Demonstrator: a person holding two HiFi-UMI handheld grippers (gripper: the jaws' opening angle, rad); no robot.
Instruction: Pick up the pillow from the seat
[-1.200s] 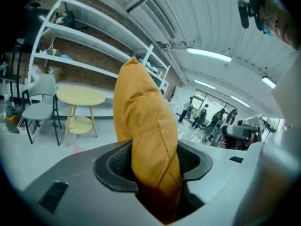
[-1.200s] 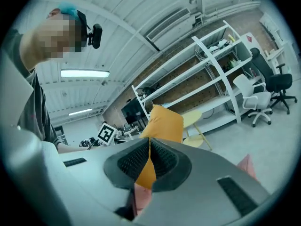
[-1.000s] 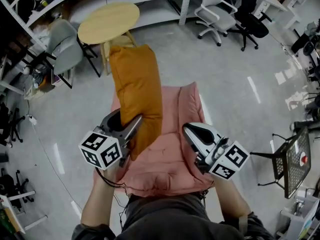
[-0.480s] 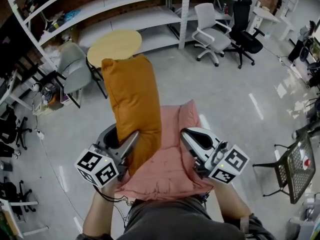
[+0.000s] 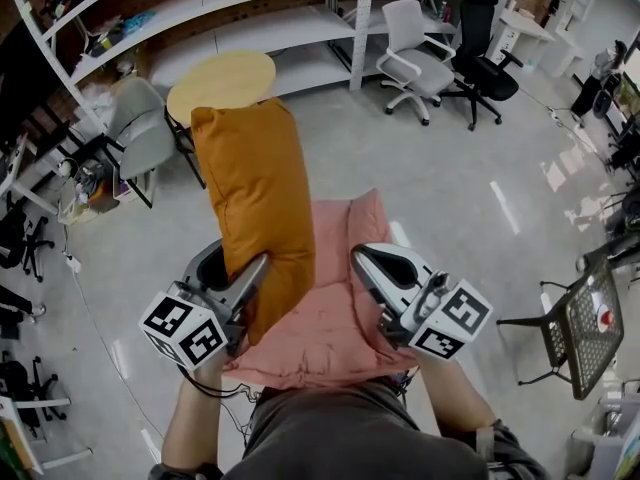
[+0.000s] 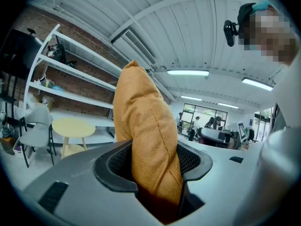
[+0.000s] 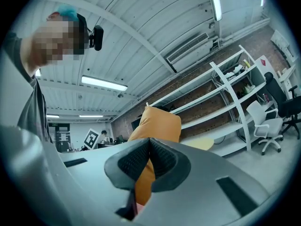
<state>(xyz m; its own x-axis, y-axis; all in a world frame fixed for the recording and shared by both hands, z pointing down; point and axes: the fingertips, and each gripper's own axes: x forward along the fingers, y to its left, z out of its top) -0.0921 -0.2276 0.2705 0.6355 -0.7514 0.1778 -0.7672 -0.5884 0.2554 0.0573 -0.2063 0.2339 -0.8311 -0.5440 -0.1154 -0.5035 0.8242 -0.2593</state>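
Observation:
An orange pillow (image 5: pixel 255 188) stands upright above a pink seat cushion (image 5: pixel 335 318). My left gripper (image 5: pixel 252 273) is shut on the pillow's lower end. In the left gripper view the pillow (image 6: pixel 146 126) fills the gap between the two black pads of the left gripper (image 6: pixel 155 161). My right gripper (image 5: pixel 368 260) hovers over the pink cushion to the pillow's right, its jaw tips touching with nothing seen between them. In the right gripper view the pillow (image 7: pixel 157 124) shows behind the right gripper (image 7: pixel 149 147), apart from it.
Beyond the pillow stand a round wooden table (image 5: pixel 220 76) and a grey chair (image 5: pixel 140 128). White shelving (image 5: pixel 250 13) runs along the back wall. A white office chair (image 5: pixel 410 53) and a black one (image 5: pixel 485 43) sit at the back right, a black mesh chair (image 5: pixel 580 328) at the right.
The orange pillow has risen a little and shifted left with my left gripper. The right gripper stays beside it over the pink cushion. The head view has tilted up.

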